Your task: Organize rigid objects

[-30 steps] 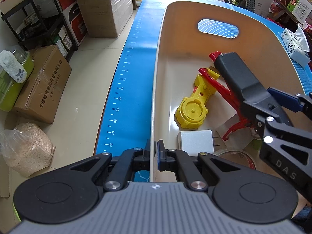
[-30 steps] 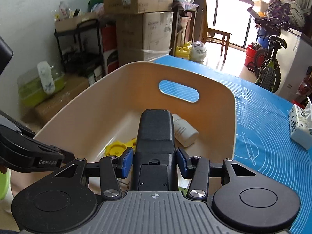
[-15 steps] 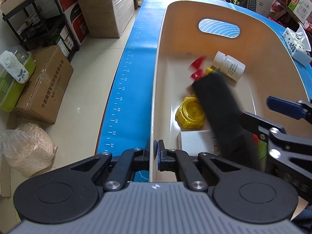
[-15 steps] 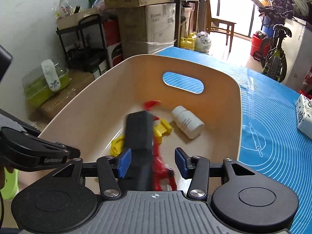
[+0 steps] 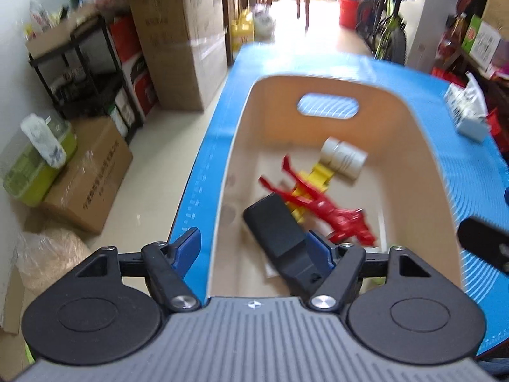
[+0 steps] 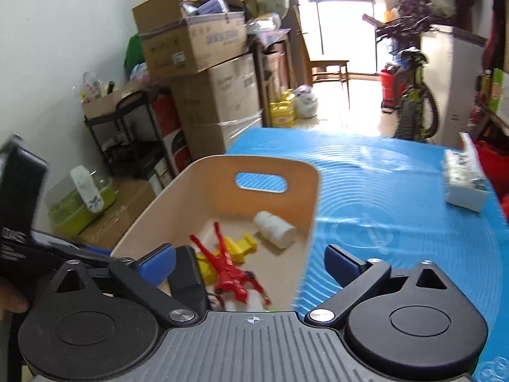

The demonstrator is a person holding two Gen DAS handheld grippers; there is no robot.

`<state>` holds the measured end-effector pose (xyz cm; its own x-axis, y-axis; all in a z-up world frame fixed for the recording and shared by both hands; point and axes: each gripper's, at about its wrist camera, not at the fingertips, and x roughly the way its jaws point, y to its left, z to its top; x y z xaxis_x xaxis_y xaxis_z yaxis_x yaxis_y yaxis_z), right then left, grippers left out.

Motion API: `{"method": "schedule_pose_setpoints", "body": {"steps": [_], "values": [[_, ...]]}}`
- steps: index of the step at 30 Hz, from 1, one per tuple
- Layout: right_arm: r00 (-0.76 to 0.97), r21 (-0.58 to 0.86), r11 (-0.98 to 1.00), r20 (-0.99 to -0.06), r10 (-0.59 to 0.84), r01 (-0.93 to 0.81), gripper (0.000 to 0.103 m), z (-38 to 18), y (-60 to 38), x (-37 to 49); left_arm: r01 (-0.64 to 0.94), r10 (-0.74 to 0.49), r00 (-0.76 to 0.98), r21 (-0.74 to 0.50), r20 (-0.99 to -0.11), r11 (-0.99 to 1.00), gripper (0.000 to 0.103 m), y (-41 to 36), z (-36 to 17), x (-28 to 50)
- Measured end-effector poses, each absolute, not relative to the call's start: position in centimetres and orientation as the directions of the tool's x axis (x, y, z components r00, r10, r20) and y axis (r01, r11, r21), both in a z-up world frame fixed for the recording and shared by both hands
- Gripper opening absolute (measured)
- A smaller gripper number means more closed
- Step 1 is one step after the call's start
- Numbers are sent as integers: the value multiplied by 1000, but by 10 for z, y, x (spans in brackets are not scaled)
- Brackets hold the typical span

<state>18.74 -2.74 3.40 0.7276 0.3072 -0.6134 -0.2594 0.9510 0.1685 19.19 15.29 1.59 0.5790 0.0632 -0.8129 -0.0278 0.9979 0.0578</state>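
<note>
Left wrist view has the black device [image 5: 276, 232] lying inside the beige bin [image 5: 423, 172], toward the bin's near end, kinda diagonal on the floor of it. Looks like some flat black handheld gadget, too blurry to say exactly what. Right next to it, touching or nearly so, is the red pliers-looking tool [image 5: 321, 203] sprawled over the yellow plastic toy piece [image 5: 313, 178]. Further toward the bin's far wall, the one with the oval handle cutout [image 5: 327, 109], a white pill bottle [image 5: 343, 157] lies on its side.

Left gripper [image 5: 254, 248] has just been opening, and its blue pads are spread apart over the bin's near left rim with nothing clamped; the black device only shows past the right pad, down in the bin. Right gripper [image 6: 251, 262] has just been opening too, jaws wide apart and empty, hanging over the bin's near right corner. From that camera the same stuff shows: black device [image 6: 187, 280] at the near end, red tool [image 6: 230, 270] over the yellow piece [image 6: 235, 248], white bottle [image 6: 275, 224] further along.

The bin sits on a blue mat [image 6: 397, 210], along the mat's left edge. A tissue pack [image 6: 463, 178] sits on the mat well off to the bin's right. Stacked cardboard boxes [image 6: 219, 98] and a bicycle [image 6: 413, 95] are out beyond the bin's far end.
</note>
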Motion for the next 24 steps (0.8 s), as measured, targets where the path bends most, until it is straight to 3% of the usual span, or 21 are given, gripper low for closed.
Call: {"method": "schedule_pose_setpoints", "body": {"steps": [10,24], "values": [[756,133,971,-609,239,-200,100,55,-73,135,-29,39,646,26,-763,999,74,120,58,138],[779,113,983,-599,184,-144,100,61,-124,64,21,33,694,66,-719,998,74,69,72,68]]}}
